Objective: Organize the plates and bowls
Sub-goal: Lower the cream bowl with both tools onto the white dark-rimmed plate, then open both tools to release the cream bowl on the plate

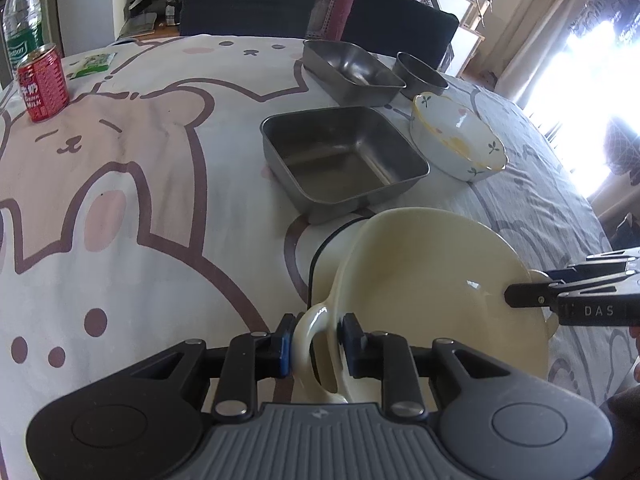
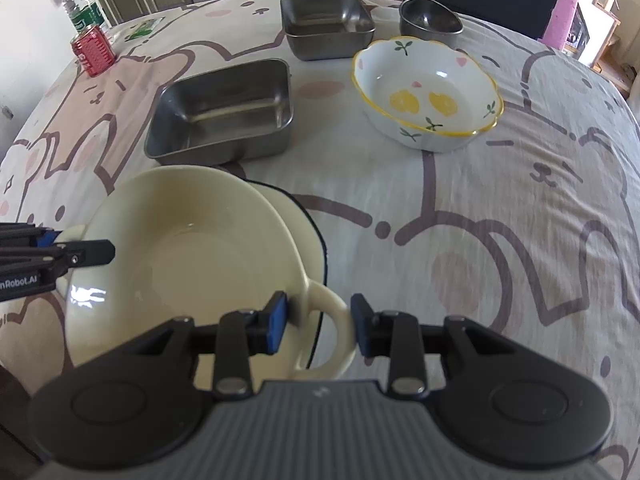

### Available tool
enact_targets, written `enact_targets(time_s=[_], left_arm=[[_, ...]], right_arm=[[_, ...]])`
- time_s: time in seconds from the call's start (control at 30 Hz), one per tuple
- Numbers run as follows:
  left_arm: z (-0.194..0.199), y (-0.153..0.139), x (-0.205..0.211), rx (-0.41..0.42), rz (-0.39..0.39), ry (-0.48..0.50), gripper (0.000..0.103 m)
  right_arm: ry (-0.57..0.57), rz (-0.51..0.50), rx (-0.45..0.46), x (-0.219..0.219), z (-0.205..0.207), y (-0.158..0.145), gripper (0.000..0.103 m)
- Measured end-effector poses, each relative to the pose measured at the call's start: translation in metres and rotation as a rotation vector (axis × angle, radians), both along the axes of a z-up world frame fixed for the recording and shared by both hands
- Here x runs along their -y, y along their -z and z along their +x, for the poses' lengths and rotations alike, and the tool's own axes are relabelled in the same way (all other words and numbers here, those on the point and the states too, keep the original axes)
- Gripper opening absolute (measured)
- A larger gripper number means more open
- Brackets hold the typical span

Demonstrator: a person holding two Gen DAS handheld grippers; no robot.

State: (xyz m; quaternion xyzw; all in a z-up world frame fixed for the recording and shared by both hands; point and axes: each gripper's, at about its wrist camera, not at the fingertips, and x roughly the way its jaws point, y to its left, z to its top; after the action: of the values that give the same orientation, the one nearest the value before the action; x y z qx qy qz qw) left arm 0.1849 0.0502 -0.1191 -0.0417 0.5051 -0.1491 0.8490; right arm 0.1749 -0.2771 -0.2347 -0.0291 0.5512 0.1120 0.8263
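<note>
The cream two-handled bowl is glazed ceramic: rigid, slippery, breakable. Left gripper clamps its 9 o'clock handle; right gripper stands apart around the 3 o'clock handle.

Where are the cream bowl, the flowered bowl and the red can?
cream bowl [image 2: 188, 248], right wrist view, inner bottom.
flowered bowl [image 2: 428, 92], right wrist view, inside near the yellow spots.
red can [image 1: 44, 84], left wrist view, side label.
</note>
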Motion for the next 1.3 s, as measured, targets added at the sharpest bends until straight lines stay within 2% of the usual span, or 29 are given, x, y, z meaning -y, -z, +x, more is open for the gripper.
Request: enact_targets(time_s=[0.47, 1.1, 1.2, 1.3], left_arm=[[0.002, -0.002, 0.005, -0.013, 0.047, 0.031, 0.031], [0.006, -0.003, 0.010, -0.035, 0.078, 0.042, 0.031], [0.007, -0.003, 0.010, -0.039, 0.097, 0.033, 0.039], [0.006, -0.003, 0.010, -0.051, 0.095, 0.031, 0.051]], right_arm=[[0.032, 0.081, -0.010, 0.012, -0.001, 0.005, 0.039], [-0.016, 0.056, 0.033, 0.009, -0.010, 0.004, 0.039], [-0.017, 0.056, 0.034, 0.010, -0.011, 0.004, 0.040], [-0.019, 0.054, 0.028, 0.009, -0.011, 0.004, 0.045]])
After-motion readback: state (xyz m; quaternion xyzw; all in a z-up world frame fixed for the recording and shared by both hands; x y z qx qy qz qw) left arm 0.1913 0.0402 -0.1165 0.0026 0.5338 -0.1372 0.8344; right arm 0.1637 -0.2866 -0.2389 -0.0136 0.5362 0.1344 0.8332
